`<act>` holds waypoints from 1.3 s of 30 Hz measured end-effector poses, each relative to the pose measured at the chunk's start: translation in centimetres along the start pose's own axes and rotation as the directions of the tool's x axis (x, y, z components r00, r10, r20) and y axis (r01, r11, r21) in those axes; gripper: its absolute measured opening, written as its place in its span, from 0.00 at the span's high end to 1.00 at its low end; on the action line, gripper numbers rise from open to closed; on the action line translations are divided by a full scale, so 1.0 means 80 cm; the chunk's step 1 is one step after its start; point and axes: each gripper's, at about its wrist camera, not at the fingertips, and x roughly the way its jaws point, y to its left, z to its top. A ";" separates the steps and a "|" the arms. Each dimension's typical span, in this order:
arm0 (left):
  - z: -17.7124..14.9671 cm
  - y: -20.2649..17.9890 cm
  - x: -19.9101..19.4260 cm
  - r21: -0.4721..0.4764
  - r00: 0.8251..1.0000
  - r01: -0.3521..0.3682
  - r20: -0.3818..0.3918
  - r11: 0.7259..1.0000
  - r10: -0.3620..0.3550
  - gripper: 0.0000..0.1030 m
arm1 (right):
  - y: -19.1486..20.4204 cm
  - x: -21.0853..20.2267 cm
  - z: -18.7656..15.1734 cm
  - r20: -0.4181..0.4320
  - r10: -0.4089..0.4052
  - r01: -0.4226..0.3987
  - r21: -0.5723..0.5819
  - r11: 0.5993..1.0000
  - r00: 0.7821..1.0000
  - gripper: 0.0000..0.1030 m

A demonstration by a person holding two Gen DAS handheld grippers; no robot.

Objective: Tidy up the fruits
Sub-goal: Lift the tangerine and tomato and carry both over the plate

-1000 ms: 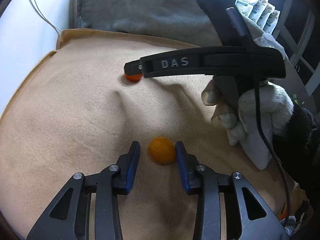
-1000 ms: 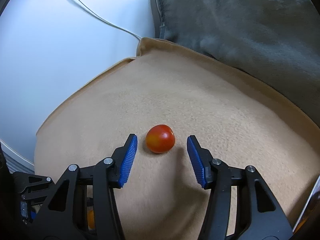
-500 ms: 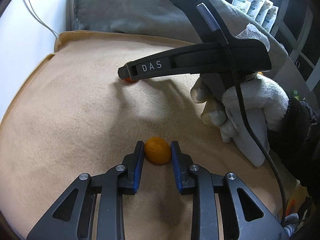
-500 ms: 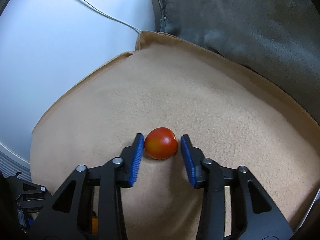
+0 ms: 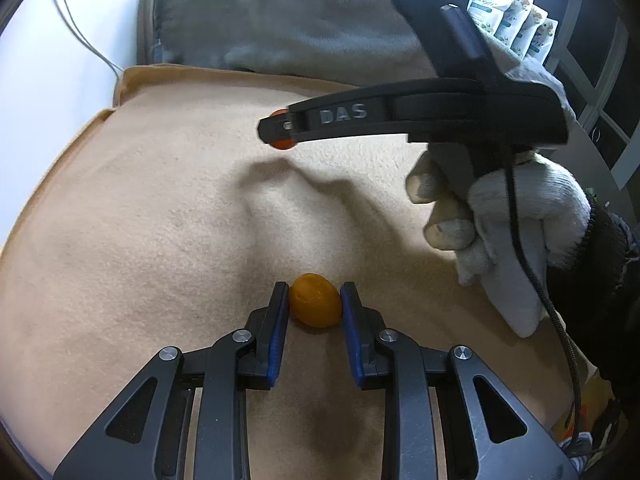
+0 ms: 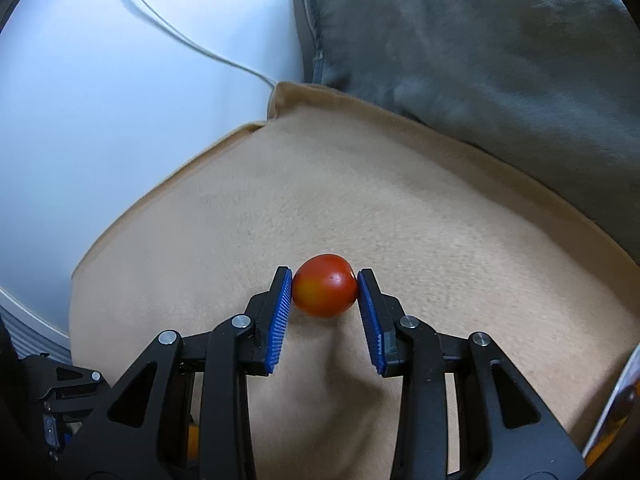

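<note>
A tan blanket (image 5: 140, 240) covers the work surface, with a grey cushion (image 6: 480, 60) at 12 o'clock. In the left view, a gloved hand (image 5: 512, 216) at 3 o'clock holds the right gripper (image 6: 324, 292) (marked "DAS"). Its jaws are closed onto a tomato (image 6: 325, 285), both blue pads touching it, with the fruit clear of the blanket. The left gripper (image 5: 314, 300) clamps an orange fruit (image 5: 315, 300) at 6 o'clock, pads touching both sides.

Tomato (image 5: 281, 142) mostly hidden behind right tool (image 5: 276, 130); shelf pouches (image 5: 512, 20) print too small to read.
</note>
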 end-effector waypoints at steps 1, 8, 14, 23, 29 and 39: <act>0.001 -0.001 -0.001 0.002 1.000 0.001 0.004 1.000 -0.001 0.76 | -0.001 -0.006 -0.002 0.005 -0.002 0.002 0.003 1.000 1.000 0.66; 0.008 -0.011 -0.012 0.022 0.999 0.008 0.034 1.000 -0.008 0.76 | -0.009 -0.049 -0.007 0.050 -0.025 0.025 0.014 1.000 0.998 0.66; 0.018 -0.024 -0.019 0.043 0.998 0.010 0.061 0.999 -0.013 0.76 | -0.021 -0.087 -0.014 0.099 -0.037 0.032 0.052 0.998 0.994 0.66; 0.029 -0.050 -0.032 0.089 0.994 0.034 0.101 0.995 -0.043 0.76 | -0.041 -0.140 -0.034 0.157 -0.069 0.055 0.093 0.994 0.985 0.66; 0.039 -0.073 -0.037 0.124 0.990 0.056 0.122 0.991 -0.071 0.76 | -0.061 -0.180 -0.054 0.197 -0.107 0.084 0.123 0.989 0.975 0.66; 0.066 -0.121 -0.027 0.194 0.980 0.114 0.141 0.974 -0.143 0.76 | -0.115 -0.251 -0.103 0.229 -0.227 0.182 0.204 0.962 0.946 0.66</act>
